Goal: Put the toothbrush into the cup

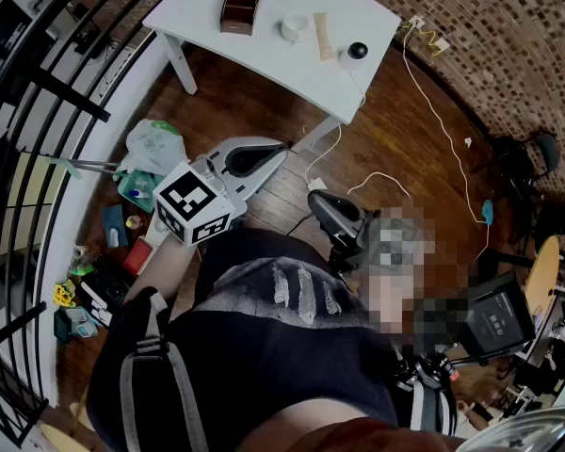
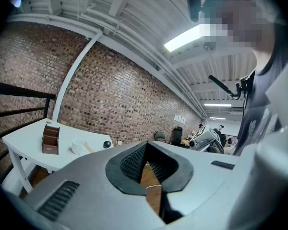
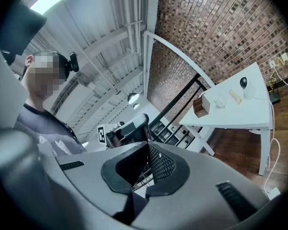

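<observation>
Here, both grippers are held close in front of the person's torso, well apart from the white table [image 1: 196, 6] across the wooden floor [image 1: 395, 139]. The left gripper [image 1: 278, 149], with its marker cube [image 1: 201, 205] near the hand, points level toward the table; in its own view the jaws meet at the tips with nothing between them. The right gripper [image 1: 315, 199] sits just beside it, dark in the head view, and its jaws are likewise fully closed and empty. On the table the white cup [image 1: 294, 28] stands upright near the middle. The toothbrush [image 1: 322, 36], only a pale oblong shape from here, lies flat just beside the cup. A brown wooden organiser [image 1: 242, 8] stands on the cup's other side, and a black round object [image 1: 357, 52] rests near the table edge.
</observation>
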Action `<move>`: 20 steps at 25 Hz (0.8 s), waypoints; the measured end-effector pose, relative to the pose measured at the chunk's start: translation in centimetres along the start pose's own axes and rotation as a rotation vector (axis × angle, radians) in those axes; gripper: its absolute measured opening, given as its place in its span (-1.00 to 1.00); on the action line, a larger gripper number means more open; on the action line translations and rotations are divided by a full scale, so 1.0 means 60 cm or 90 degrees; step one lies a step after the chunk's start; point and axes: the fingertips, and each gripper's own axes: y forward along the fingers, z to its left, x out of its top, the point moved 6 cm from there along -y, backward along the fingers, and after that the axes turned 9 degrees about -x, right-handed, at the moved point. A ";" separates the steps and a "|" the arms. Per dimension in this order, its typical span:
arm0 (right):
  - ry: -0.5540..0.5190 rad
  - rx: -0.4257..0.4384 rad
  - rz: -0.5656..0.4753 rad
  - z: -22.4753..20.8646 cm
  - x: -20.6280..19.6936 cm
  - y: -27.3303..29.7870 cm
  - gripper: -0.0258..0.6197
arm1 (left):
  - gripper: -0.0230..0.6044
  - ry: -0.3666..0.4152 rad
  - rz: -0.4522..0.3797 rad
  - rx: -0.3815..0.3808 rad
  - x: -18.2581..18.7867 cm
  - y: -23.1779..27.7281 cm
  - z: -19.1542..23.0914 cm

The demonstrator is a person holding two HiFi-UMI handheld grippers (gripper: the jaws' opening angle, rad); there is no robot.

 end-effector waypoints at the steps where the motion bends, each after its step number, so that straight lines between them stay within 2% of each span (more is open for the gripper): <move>1: 0.001 -0.001 0.003 0.004 -0.001 0.016 -0.92 | -0.94 0.000 -0.002 -0.004 0.001 -0.014 0.009; 4: 0.002 -0.004 0.012 0.014 -0.001 0.063 -0.92 | -0.94 0.001 -0.005 -0.005 0.005 -0.050 0.041; 11: -0.009 0.001 0.054 0.020 0.015 0.121 -0.92 | -0.94 -0.015 -0.036 0.040 0.008 -0.101 0.077; 15: -0.026 0.036 0.085 0.016 0.022 0.159 -0.92 | -0.94 -0.026 -0.037 0.071 0.005 -0.112 0.092; 20: -0.024 0.078 0.095 -0.013 0.041 0.189 -0.92 | -0.94 -0.024 -0.012 0.101 0.012 -0.095 0.112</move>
